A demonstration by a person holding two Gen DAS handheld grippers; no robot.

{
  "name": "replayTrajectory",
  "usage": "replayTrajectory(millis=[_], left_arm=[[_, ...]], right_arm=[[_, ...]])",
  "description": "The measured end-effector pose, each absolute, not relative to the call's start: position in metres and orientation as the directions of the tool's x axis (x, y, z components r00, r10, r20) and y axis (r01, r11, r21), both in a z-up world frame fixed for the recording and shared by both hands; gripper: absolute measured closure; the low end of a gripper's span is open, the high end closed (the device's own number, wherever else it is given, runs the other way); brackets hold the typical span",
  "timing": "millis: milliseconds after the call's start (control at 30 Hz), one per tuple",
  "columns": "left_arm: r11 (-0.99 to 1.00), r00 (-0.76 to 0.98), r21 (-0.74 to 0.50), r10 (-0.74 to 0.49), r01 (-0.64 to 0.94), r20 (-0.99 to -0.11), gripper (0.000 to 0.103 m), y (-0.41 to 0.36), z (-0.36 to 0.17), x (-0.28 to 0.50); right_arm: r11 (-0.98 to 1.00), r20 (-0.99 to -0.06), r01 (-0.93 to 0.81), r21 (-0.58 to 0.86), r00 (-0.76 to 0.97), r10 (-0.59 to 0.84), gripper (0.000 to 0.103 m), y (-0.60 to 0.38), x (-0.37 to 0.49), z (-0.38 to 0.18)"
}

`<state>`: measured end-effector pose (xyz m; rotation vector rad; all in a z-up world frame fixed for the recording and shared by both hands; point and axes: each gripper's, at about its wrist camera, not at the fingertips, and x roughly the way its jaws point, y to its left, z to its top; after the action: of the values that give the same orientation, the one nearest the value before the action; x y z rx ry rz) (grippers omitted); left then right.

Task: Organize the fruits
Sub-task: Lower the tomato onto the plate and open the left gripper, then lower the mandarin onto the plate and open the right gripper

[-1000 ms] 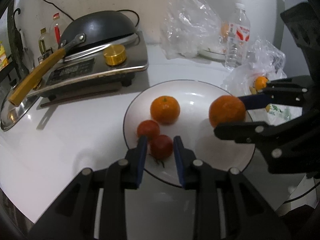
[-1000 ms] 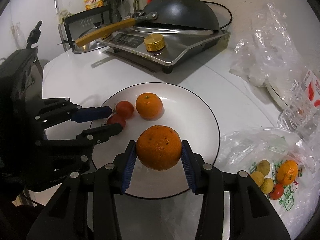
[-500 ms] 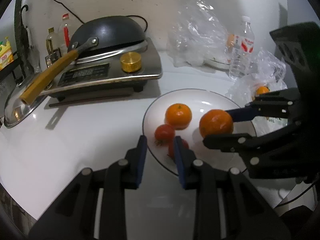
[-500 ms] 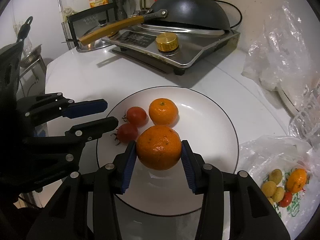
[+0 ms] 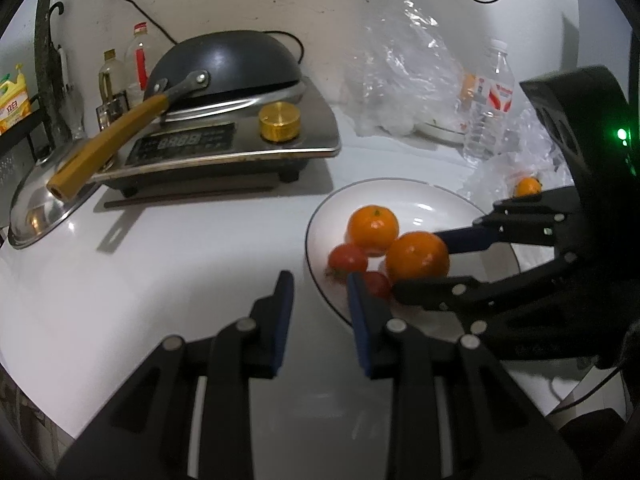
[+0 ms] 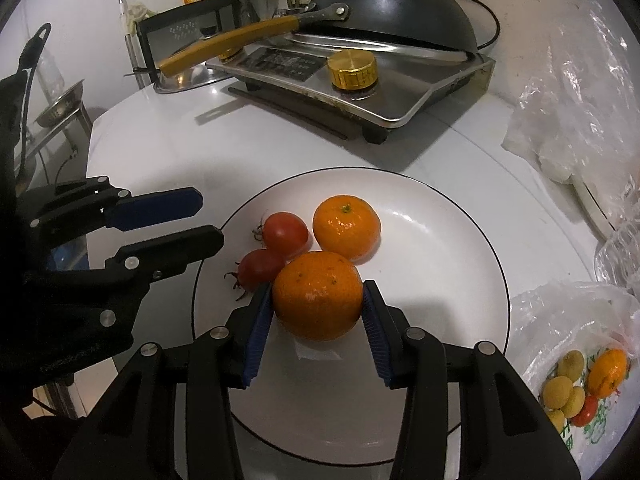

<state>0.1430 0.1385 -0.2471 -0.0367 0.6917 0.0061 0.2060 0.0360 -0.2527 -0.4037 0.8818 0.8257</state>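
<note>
Over white plate [image 6: 460,264], right tongs [image 6: 318,312] grip orange [image 6: 318,294].

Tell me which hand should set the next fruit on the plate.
Right. Its gripper already grips an orange over the plate, beside the tomatoes. The left gripper holds nothing, off the rim.

My right tongs [image 6: 318,312] are black with ribbed blue pads, as are my left tongs [image 6: 208,220]. The orange [image 6: 318,294] is bright orange with dark specks. The plate [image 6: 440,240] is white, rimmed in a thin black line, on a white worktop [image 6: 180,140]. Two tomatoes [image 6: 286,234] are red.
</note>
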Motion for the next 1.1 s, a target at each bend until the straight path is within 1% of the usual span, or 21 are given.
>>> replayTrajectory(millis=[600, 767, 1100], left_arm=[[0.999, 0.783, -0.028, -0.001, -0.021, -0.622, 0.074, 0.136, -0.24, 0.134], [0.999, 0.783, -0.025, 0.002, -0.022, -0.622, 0.073, 0.135, -0.24, 0.133], [0.999, 0.784, -0.017, 0.016, -0.033, -0.62, 0.073, 0.134, -0.237, 0.127]], right_arm=[[0.631, -0.802, -0.776, 0.016, 0.367, 0.472, 0.056, 0.035, 0.203, -0.252], [0.616, -0.78, -0.788, 0.007, 0.381, 0.497, 0.057, 0.036, 0.194, -0.247], [0.625, -0.79, -0.78, 0.016, 0.374, 0.486, 0.057, 0.039, 0.2, -0.248]])
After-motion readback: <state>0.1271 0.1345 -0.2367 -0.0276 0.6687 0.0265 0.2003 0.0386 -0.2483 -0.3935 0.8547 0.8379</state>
